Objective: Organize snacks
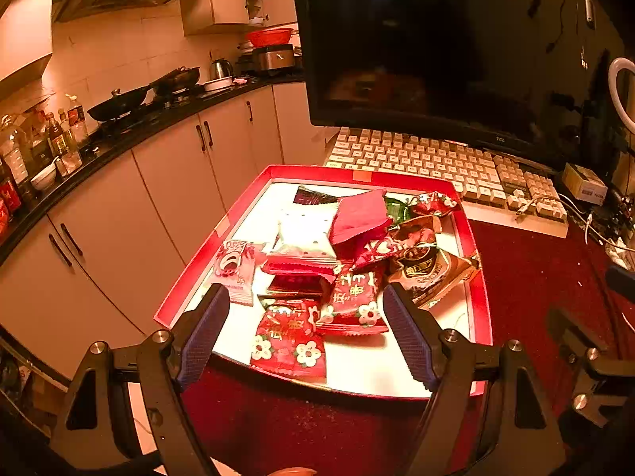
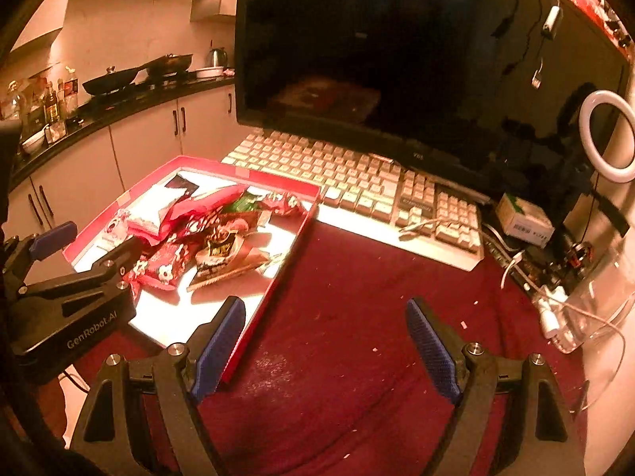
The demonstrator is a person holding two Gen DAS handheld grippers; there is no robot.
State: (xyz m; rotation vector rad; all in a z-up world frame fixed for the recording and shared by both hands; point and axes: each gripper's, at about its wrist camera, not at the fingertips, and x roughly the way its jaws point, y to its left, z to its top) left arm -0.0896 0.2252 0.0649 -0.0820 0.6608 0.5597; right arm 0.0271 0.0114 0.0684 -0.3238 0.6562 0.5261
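A shallow red-rimmed rectangular tray with a white floor (image 1: 481, 301) sits on the dark red tablecloth just in front of the keyboard. Small foil snack packets (image 1: 349, 254) lie heaped across its middle and far side: red ones with white flowers (image 1: 291, 341) nearest, a brown-and-gold packet (image 2: 224, 256) on the right, a white packet (image 1: 305, 230) behind.

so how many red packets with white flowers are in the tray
2. One red flower packet lies nearest the left gripper, toward the tray's front edge; the other sits just behind it to the right. Others may be hidden in the pile.
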